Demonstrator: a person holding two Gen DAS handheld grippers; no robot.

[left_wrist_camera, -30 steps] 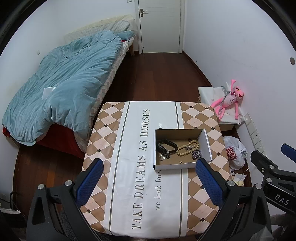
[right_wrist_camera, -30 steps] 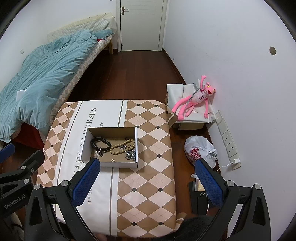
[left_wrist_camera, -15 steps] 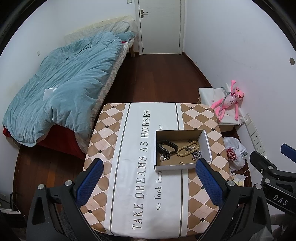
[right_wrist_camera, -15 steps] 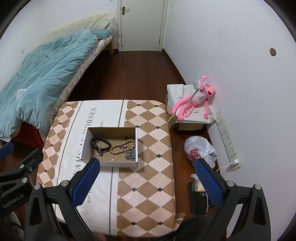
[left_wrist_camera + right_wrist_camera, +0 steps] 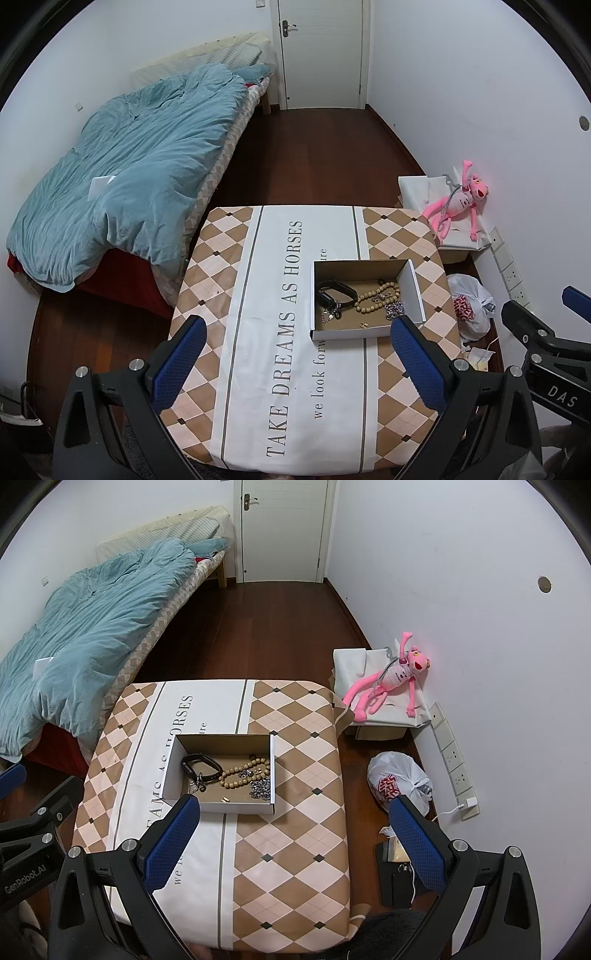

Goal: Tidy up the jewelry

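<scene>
An open cardboard box (image 5: 415, 284) (image 5: 170, 764) sits on the table with the checked cloth (image 5: 295, 369) (image 5: 295, 830). Inside lie a black band (image 5: 338, 291) (image 5: 201, 766), a wooden bead bracelet (image 5: 376, 301) (image 5: 240, 773), a silver chain (image 5: 395, 308) (image 5: 261, 788), a small pendant piece (image 5: 330, 314) (image 5: 195, 785) and tiny gold bits (image 5: 364, 324) (image 5: 225, 799). My left gripper (image 5: 295, 360) is open and empty, high above the table's near side. My right gripper (image 5: 293, 840) is open and empty, above the table's right part.
A bed with a blue duvet (image 5: 129, 177) (image 5: 85, 627) stands left of the table. A pink plush toy (image 5: 458, 203) (image 5: 388, 675) lies on a white box by the right wall. A white plastic bag (image 5: 471, 306) (image 5: 399, 782) lies on the floor. A door (image 5: 321, 51) is at the back.
Both views have drifted very slightly; the grippers stay open and high above the table. Nothing in the box has moved.
</scene>
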